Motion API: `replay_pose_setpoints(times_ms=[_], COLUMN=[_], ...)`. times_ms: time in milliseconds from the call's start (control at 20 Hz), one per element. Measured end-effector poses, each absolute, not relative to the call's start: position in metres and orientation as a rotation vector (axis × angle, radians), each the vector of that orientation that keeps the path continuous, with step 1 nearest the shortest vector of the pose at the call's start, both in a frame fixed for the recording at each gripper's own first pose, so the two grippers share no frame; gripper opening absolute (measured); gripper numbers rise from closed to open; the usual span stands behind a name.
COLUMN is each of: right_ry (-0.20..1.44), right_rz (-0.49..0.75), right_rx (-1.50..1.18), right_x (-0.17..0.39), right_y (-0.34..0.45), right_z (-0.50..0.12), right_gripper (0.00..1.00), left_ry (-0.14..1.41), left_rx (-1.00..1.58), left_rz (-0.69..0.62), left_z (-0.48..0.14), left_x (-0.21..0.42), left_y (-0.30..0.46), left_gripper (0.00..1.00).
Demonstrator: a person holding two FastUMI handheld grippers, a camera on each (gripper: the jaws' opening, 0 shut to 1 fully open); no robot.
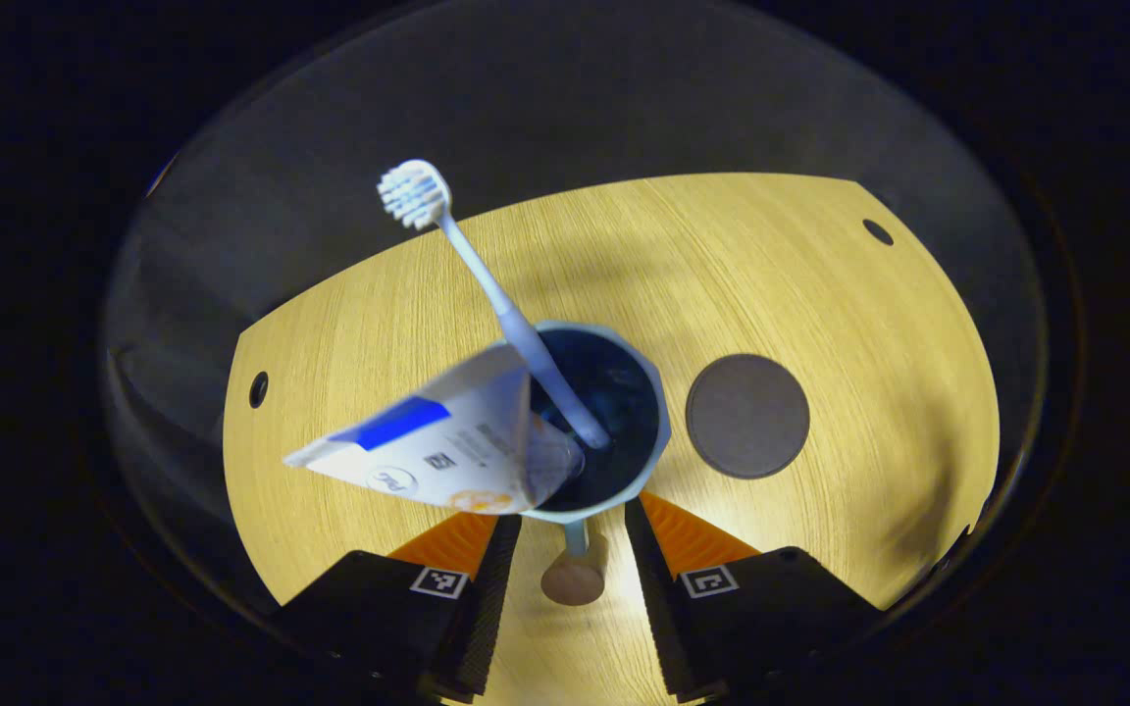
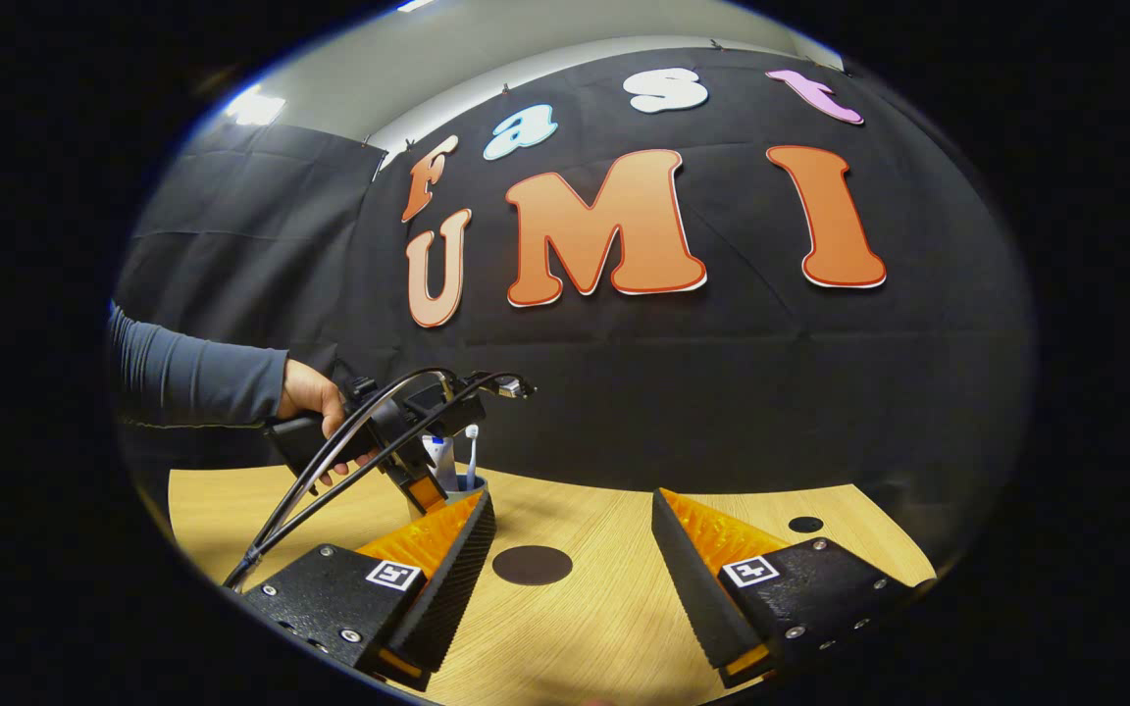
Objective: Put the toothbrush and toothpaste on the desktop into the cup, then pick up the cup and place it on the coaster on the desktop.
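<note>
Cup, pale blue plastic (image 1: 614, 412), holds white toothbrush (image 1: 487, 284) and white toothpaste tube (image 1: 437, 446). Left gripper (image 1: 573, 544) jaws spread around handle; pinch firmly, lift straight, set on round dark coaster (image 1: 747, 416). Right gripper (image 2: 573, 559) jaws spread, holding nothing.

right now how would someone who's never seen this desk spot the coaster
Start from the pale wooden desktop. Near its middle stands a light blue cup holding a white toothbrush and a white toothpaste tube. Beside the cup, apart from it, lies the coaster: a flat dark round disc with nothing on it.
</note>
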State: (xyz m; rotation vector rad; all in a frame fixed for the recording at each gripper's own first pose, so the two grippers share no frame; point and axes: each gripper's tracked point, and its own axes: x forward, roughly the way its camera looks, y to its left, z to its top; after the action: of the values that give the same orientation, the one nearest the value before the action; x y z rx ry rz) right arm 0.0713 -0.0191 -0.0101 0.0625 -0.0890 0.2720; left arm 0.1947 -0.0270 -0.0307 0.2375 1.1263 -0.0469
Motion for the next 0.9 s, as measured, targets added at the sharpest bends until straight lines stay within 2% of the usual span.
replay_pose_setpoints(times_ms=[100, 350, 900], right_ry=[-0.089, -0.093, -0.118], right_rz=[0.274, 0.257, 0.221], right_rx=[0.061, 0.062, 0.039], right_x=[0.07, 0.068, 0.051], right_y=[-0.016, -0.019, -0.031], right_z=[-0.01, -0.007, 0.002], right_gripper=[0.96, 0.96, 0.96], left_ry=[1.124, 1.071, 0.993], left_rx=[0.222, 0.152, 0.146], left_rz=[-0.046, -0.06, -0.131], left_z=[-0.025, -0.023, -0.019], left_x=[0.2, 0.201, 0.211], left_y=[-0.035, -0.034, -0.036], left_gripper=[0.3, 0.22, 0.22])
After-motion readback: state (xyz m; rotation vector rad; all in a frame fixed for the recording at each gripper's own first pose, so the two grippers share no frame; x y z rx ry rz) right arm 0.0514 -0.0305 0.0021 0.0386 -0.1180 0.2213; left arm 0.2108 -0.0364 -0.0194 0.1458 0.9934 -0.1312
